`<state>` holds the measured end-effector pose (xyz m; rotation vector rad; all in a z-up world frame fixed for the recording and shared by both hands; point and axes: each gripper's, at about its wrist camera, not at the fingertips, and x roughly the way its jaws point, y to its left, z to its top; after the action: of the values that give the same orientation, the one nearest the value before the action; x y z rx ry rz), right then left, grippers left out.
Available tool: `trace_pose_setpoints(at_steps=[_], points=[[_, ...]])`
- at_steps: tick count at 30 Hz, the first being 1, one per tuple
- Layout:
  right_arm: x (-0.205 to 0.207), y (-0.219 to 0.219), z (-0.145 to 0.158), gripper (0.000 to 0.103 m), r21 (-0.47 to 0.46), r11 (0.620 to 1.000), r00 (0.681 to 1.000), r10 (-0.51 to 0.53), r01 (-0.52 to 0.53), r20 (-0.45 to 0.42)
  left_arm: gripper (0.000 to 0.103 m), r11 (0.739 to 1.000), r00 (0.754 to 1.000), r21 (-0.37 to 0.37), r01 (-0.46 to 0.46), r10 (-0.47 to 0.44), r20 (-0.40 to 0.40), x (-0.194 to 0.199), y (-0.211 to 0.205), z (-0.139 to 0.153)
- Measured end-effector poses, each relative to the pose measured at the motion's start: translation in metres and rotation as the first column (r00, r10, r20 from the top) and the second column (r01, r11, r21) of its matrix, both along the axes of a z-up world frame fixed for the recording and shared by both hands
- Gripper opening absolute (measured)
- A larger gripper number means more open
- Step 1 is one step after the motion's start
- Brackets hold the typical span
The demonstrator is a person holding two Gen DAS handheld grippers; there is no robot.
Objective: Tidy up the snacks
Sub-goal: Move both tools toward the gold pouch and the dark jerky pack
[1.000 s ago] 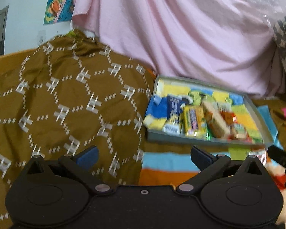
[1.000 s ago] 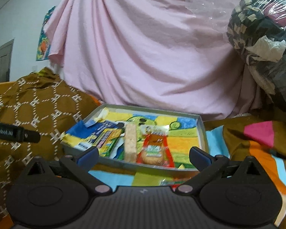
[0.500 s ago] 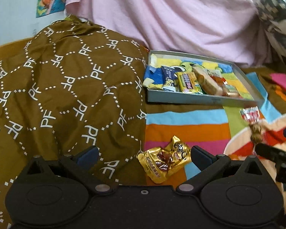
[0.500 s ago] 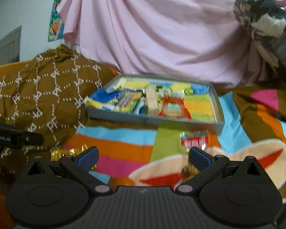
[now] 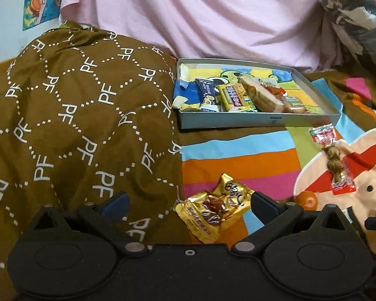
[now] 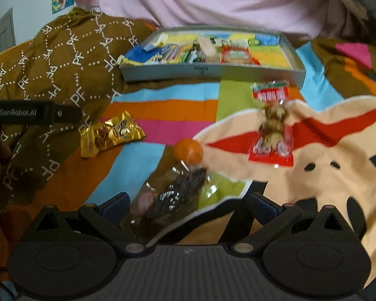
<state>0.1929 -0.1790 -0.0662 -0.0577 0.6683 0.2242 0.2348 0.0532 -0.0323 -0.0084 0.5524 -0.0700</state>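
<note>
You have pulled both grippers back from the tray [image 5: 258,120] and tipped them down, so the loose snacks on the striped blanket [image 5: 238,160], out of frame a second ago, now fill the lower half of both views. That suggests you are past looking at what is already packed and are choosing the next piece to carry over. Your left gripper [image 5: 189,202] has its fingers spread wide with nothing between them; the gold packet [image 5: 214,210] lies just ahead, toward the right-hand finger, not yet touched. Your right gripper [image 6: 188,200] is likewise wide apart and holds nothing; a clear wrapper with dark pieces inside [image 6: 174,195] sits on the blanket right in front of its gap, though that view is blurred and contact cannot be judged. Still outside the tray are the gold packet, the clear wrapper, a small orange ball-shaped thing [image 6: 188,151] and a long red-and-clear packet [image 5: 334,160] lying below the tray's near right corner. The tray rests on the blanket against the brown patterned cloth [image 5: 75,115], with several bars and packets already lined up in its left and middle part.
</note>
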Motion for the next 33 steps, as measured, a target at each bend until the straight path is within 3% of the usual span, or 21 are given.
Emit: trace_pose_setpoints(at_steps=[6,11,23,27,33], points=[[0.008,-0.002,-0.005,0.103,0.04,0.999,0.999,-0.002,0.004,-0.049,0.102,0.999,0.998,-0.005,0.037,-0.037,-0.057,0.01,0.0,-0.011],[0.008,0.0,-0.005,0.103,0.066,0.998,0.998,0.022,-0.019,-0.053,0.102,0.997,0.995,0.007,0.08,-0.079,-0.054,0.014,-0.004,-0.011],[0.019,0.006,-0.002,0.103,0.16,0.986,0.992,0.072,-0.055,-0.102,0.102,0.964,0.974,0.138,0.227,-0.223,-0.048,0.037,-0.022,-0.017],[0.021,0.005,-0.004,0.103,0.173,0.983,0.99,0.081,-0.061,-0.113,0.102,0.947,0.96,0.163,0.278,-0.273,-0.056,0.046,-0.027,-0.025],[0.021,0.005,-0.005,0.103,0.171,0.983,0.989,0.088,-0.067,-0.116,0.102,0.893,0.922,0.232,0.386,-0.381,-0.069,0.05,-0.042,-0.037]])
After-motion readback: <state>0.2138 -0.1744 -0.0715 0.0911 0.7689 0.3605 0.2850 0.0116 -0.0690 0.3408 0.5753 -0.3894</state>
